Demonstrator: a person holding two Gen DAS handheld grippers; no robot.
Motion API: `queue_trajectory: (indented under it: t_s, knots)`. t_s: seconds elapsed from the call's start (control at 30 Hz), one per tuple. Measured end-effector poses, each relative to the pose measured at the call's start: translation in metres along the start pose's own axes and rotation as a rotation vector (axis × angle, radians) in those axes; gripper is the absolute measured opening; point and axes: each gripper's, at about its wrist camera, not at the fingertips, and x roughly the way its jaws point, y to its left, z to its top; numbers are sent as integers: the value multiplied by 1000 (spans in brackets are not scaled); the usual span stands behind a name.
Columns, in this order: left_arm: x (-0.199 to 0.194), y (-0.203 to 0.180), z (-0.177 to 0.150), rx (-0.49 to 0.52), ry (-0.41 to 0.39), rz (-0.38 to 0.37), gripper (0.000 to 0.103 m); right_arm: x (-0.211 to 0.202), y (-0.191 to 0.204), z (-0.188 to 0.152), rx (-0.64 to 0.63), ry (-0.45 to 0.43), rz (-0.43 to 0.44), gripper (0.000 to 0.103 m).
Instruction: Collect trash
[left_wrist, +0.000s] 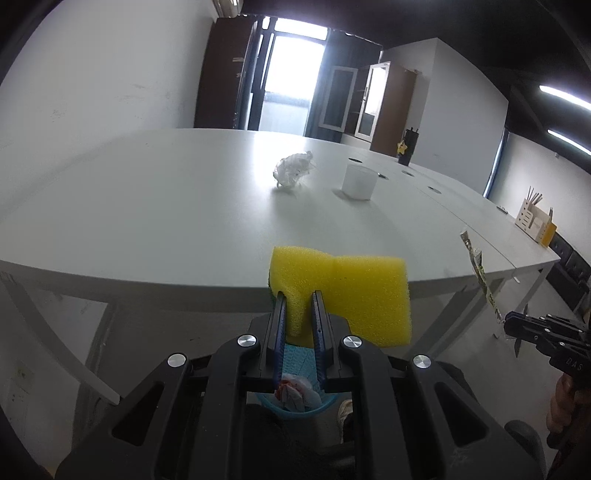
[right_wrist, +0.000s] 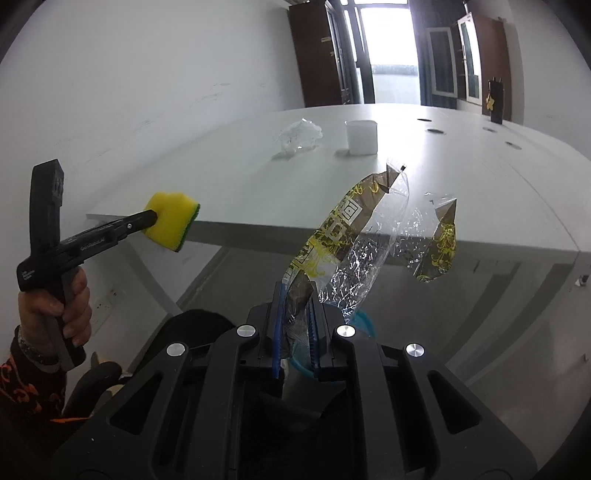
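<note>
1. The left gripper (left_wrist: 299, 306) has its fingers clamped on a yellow sponge (left_wrist: 343, 288) — soft, light, squashing at the pinch — held off the desk (left_wrist: 147, 199) edge.
2. The right gripper (right_wrist: 295, 306) pinches a crinkly plastic wrapper (right_wrist: 354, 236) by one end; flimsy and slippery, it is best gripped where bunched.
3. Only the left view shows the blue bin (left_wrist: 295, 406) below, holding trash; a crumpled plastic (left_wrist: 293, 170) and a white cup (left_wrist: 358, 181) remain on the desk.
</note>
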Motion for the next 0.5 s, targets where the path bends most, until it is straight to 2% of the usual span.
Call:
queue_trajectory:
  t_s: [0.23,0.33,0.5]
  knots:
    - [14,-23,-26,46,75,-64,12,-18,12,-24,-41,51,20,11]
    - [26,-21,-40,43,117,-63,12,-16,23,-26,-59,59,71,11]
    - [45,-5,-55,-6,178,-51,12,11,31,-40,-54,132,116,11]
